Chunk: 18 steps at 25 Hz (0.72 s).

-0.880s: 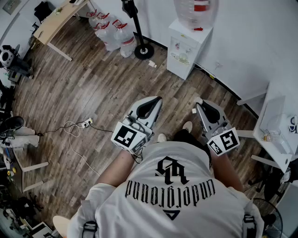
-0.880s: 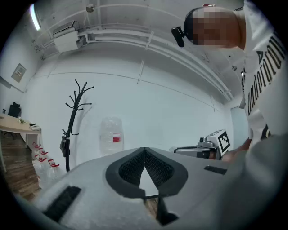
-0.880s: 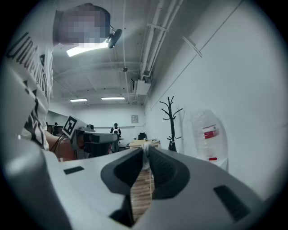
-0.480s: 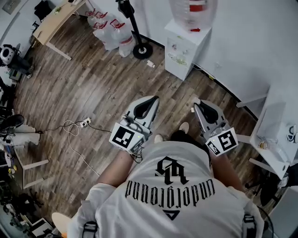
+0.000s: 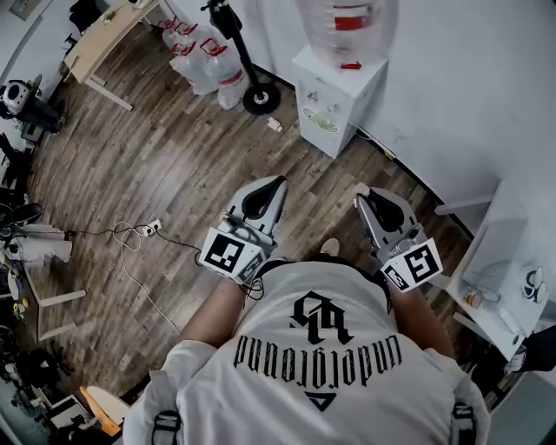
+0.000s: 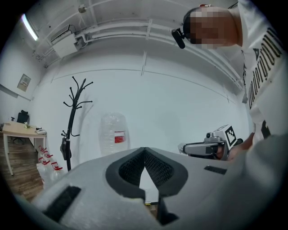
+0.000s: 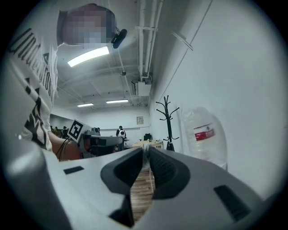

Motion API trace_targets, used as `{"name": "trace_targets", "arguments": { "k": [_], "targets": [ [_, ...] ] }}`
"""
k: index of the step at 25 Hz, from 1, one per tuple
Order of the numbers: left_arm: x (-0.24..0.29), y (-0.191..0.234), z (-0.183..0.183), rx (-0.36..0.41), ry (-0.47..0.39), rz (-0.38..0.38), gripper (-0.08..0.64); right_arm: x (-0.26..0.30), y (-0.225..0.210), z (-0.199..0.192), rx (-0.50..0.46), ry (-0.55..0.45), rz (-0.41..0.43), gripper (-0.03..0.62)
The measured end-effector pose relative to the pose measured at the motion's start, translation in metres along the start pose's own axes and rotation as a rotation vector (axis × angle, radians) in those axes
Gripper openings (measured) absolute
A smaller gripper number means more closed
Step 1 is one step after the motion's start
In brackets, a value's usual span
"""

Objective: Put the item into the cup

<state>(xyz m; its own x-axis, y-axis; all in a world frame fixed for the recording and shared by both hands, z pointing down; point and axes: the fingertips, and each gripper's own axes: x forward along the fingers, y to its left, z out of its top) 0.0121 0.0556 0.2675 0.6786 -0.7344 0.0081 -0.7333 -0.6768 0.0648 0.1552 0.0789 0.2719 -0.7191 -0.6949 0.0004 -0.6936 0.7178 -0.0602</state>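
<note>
I stand on a wooden floor and hold both grippers out in front of my body. In the head view my left gripper (image 5: pixel 280 181) is shut, and the left gripper view shows its tips (image 6: pixel 144 149) meeting with nothing between them. My right gripper (image 5: pixel 359 189) is shut on a small white item (image 5: pixel 356 188) that pokes out at its tip. The right gripper view shows that item as a thin pale strip (image 7: pixel 145 152) pinched between the pads. I cannot pick out a cup for certain. Small things lie on the white table (image 5: pixel 499 252) at the right.
A white water dispenser (image 5: pixel 334 100) with a big bottle (image 5: pixel 346 26) stands ahead against the wall. Left of it are a coat stand base (image 5: pixel 261 97), several water jugs (image 5: pixel 204 65) and a wooden desk (image 5: pixel 109 39). A cable with a power strip (image 5: pixel 139 233) lies on the floor.
The room has slid left in the head view: the dispenser moved left and the white table dropped lower at the right. Both grippers keep their pose, side by side.
</note>
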Motion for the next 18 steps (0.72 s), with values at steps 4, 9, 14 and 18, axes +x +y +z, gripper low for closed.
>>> {"name": "trace_targets", "arguments": {
  "k": [4,9,14,18],
  "targets": [
    [0.028,-0.005,-0.004,0.007,0.017,0.012,0.000,-0.007,-0.028,-0.003,0.005,0.004,0.009,0.058],
    [0.053,-0.015,-0.005,0.035,0.038,-0.007,0.000,-0.004,-0.051,-0.007,-0.017,0.014,0.014,0.058],
    [0.068,-0.003,-0.011,0.019,0.044,-0.009,0.000,0.007,-0.066,-0.012,-0.001,0.023,0.012,0.058],
    [0.084,0.014,-0.014,0.011,0.048,-0.022,0.000,0.023,-0.081,-0.015,0.003,0.039,-0.005,0.060]
  ]
}}
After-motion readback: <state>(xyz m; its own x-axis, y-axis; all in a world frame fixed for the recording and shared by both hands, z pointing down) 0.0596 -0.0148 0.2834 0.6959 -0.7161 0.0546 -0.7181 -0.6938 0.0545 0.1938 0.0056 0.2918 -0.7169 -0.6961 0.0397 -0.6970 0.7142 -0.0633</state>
